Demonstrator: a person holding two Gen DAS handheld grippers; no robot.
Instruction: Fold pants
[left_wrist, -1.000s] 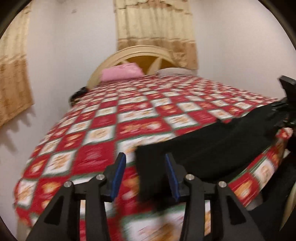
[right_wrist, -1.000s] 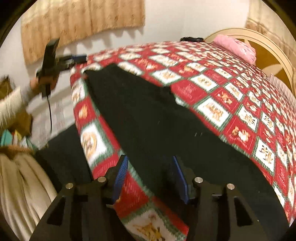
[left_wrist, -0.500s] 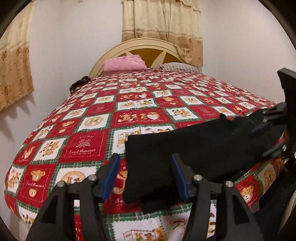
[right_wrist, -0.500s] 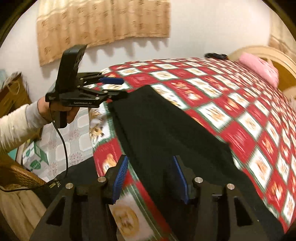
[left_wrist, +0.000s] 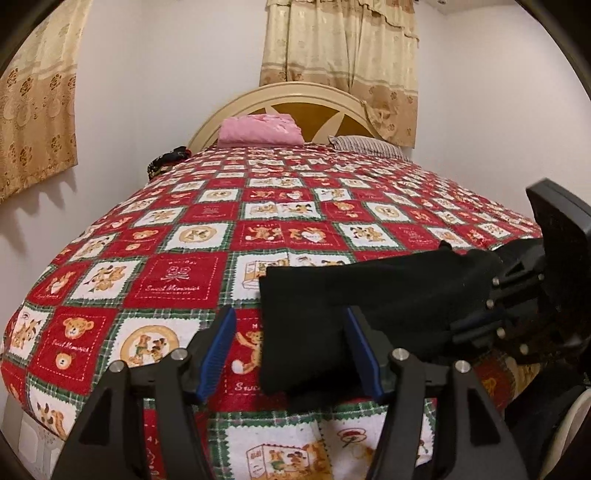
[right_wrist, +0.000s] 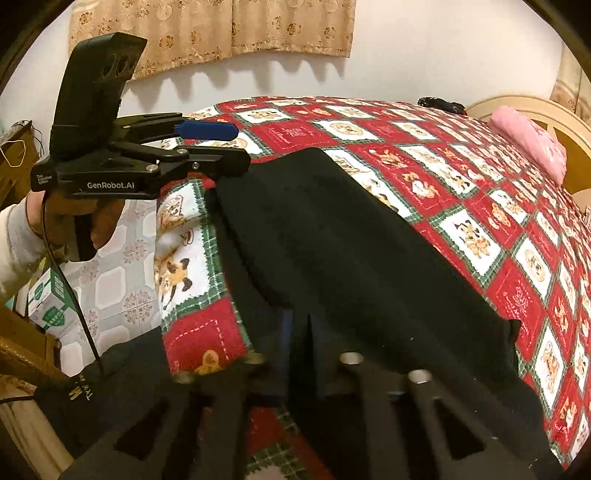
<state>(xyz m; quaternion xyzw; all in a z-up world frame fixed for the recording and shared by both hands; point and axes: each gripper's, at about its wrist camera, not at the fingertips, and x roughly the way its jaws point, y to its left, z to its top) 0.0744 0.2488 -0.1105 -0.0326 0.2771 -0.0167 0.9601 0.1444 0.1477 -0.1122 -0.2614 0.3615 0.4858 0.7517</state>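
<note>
Black pants (left_wrist: 373, 295) lie along the near edge of a bed with a red teddy-bear quilt (left_wrist: 177, 280). My left gripper (left_wrist: 290, 350) is open, its blue-padded jaws either side of the pants' left end corner. In the right wrist view the pants (right_wrist: 332, 251) run away from me, and my right gripper (right_wrist: 301, 354) is shut on their near edge, its jaws close together with cloth between them. The left gripper (right_wrist: 221, 147) shows there at the far end, open. The right gripper (left_wrist: 476, 314) shows in the left wrist view on the pants' right end.
A pink pillow (left_wrist: 260, 129) and a striped pillow (left_wrist: 365, 146) lie at the headboard (left_wrist: 295, 99). A dark object (left_wrist: 166, 160) sits at the bed's far left edge. Tiled floor (right_wrist: 110, 280), a green-white box (right_wrist: 48, 299) and wicker furniture (right_wrist: 22, 354) are beside the bed.
My right gripper has closed on the near edge of the pants. My left gripper has come in lower and closer to the left end, still open.
</note>
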